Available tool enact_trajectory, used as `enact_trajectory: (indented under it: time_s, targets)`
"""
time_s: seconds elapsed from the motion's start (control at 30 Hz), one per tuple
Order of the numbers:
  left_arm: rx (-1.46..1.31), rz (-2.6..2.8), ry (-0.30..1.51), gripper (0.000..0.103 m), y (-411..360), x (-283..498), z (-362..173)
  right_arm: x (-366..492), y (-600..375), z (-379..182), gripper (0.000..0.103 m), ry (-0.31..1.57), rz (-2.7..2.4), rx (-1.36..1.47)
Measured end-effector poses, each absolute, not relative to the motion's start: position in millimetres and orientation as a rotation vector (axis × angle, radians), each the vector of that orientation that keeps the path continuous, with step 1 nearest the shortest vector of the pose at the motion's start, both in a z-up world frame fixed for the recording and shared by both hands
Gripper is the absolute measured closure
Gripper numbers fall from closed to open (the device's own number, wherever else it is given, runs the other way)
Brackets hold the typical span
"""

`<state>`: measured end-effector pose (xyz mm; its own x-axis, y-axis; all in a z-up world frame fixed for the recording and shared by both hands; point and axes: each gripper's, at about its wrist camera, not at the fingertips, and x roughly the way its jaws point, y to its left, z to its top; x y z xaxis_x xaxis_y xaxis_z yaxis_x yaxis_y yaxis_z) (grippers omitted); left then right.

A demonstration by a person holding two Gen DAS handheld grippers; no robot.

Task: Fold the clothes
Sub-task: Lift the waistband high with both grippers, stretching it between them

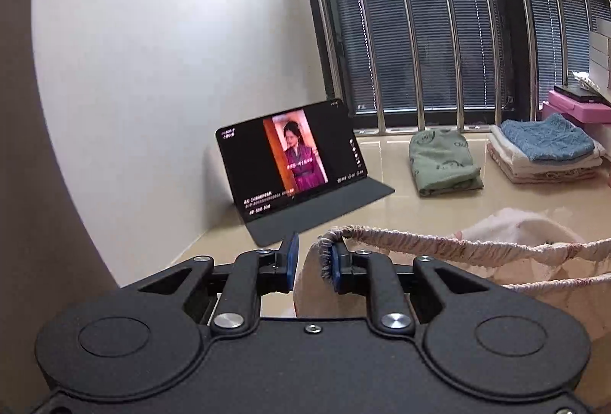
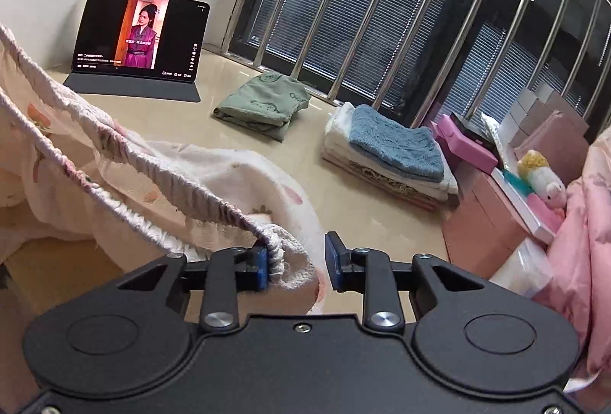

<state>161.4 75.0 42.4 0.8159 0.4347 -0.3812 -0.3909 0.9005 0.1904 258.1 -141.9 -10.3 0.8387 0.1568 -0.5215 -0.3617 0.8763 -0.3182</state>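
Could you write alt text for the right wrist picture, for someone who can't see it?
The right claw, open, has a pale pink garment's elastic waistband hooked on one finger. Beyond, on a glossy beige surface, a tablet plays a video beside a folded green garment and a stack of folded towels.

Tablet (image 1: 292,162) screen with small white caption lines, too blurred to read, green folded garment (image 1: 443,162) print illegible

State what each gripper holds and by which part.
Both jaws stand open, stretching the pale pink printed garment's elastic waistband from inside: left gripper hooks one end, right gripper the other. Neither clamps.
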Motion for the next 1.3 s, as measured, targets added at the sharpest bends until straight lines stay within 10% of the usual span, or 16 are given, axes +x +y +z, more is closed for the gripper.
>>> enact_trajectory:
  time_s: [0.53,1.3]
  targets:
    - [0.029,0.365,0.036,0.085,56.8,268.5,395.4,321.4,-158.7,377.1,0.086,0.010,-0.072,-0.415]
    - [0.112,0.255,0.169,0.092,15.1,221.4,386.4,283.0,-162.7,360.4,0.099,0.271,0.163,-0.474]
